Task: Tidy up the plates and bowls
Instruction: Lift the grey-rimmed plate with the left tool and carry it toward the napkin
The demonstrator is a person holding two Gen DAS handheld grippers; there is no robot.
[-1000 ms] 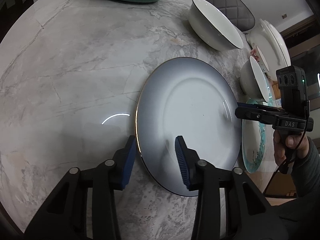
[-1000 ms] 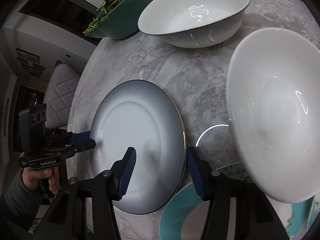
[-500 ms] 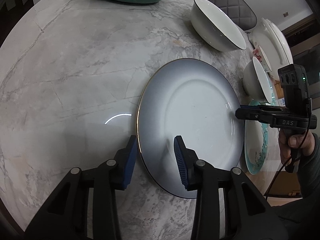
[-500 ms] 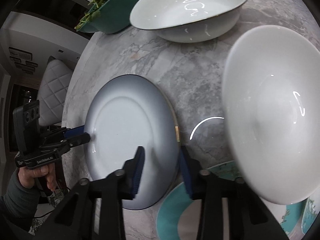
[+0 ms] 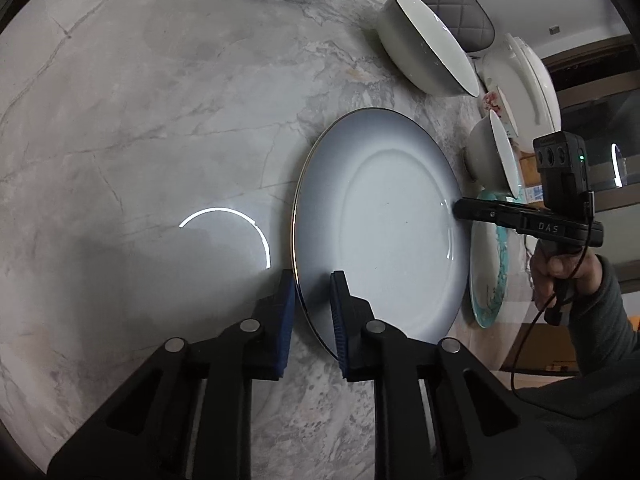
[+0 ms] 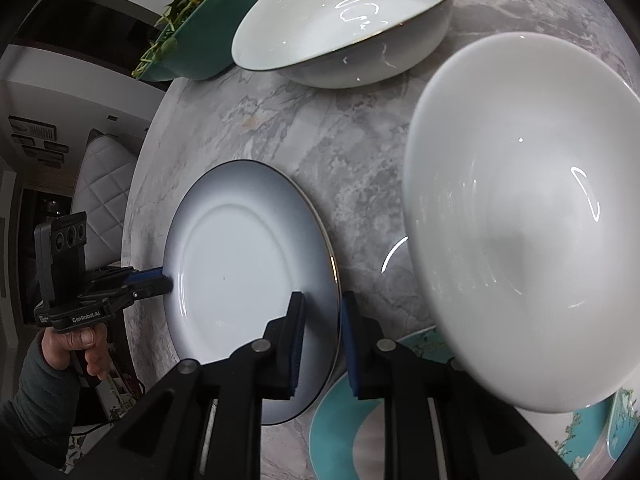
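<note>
Currently both grippers are on the same grey-rimmed plate (image 5: 380, 224), which lies on the marble table (image 5: 140, 120). The left gripper (image 5: 313, 312) straddles the plate's near rim, one blue pad outside the edge and one over the plate face; its jaws have just been closing and stand narrow, apparently pinching the rim (contact is hard to confirm through the fisheye). The right gripper (image 6: 322, 332) is on the opposite rim, its jaws also just closing, narrow, with the rim between the pads. Nearby: a large white bowl (image 6: 520, 220) just beside the plate, a dark-rimmed white bowl (image 6: 344, 24) further back, a teal patterned plate (image 6: 340, 440) partly under the right gripper, and a green bowl (image 6: 208, 40) with leaves at the far edge.
</note>
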